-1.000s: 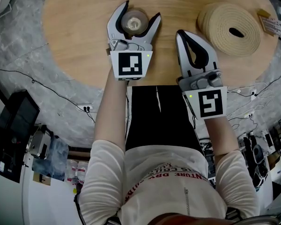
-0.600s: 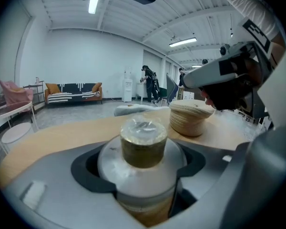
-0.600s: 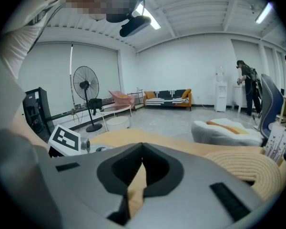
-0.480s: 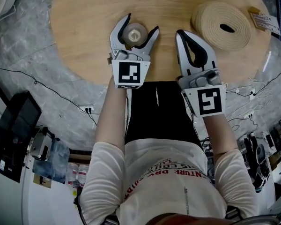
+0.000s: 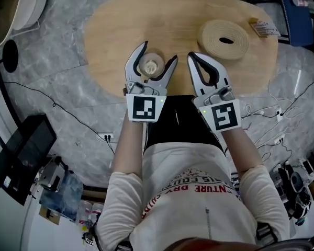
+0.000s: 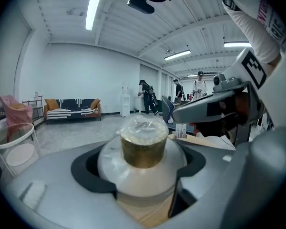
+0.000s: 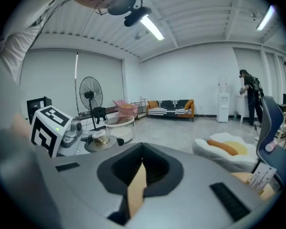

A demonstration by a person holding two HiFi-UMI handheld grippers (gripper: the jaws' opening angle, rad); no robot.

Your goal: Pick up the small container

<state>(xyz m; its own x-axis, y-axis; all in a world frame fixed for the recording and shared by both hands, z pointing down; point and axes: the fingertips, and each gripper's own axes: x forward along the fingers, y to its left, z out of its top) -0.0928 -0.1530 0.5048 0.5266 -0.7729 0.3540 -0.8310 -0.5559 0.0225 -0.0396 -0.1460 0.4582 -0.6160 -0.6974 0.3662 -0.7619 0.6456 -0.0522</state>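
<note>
While I am holding both grippers at the near edge of the oval wooden table (image 5: 107,30), my left gripper (image 5: 158,54) is clasping the small round container (image 5: 150,65), clear plastic on top and golden-brown in the middle. Its fingers (image 5: 133,64) are standing wide and pressing on both sides of the container's broad pale base. My right gripper (image 5: 191,57) is waiting just beside it, fingers closed together on nothing. A coil of beige flat rope (image 5: 223,40) is lying farther right, toward the far edge.
</note>
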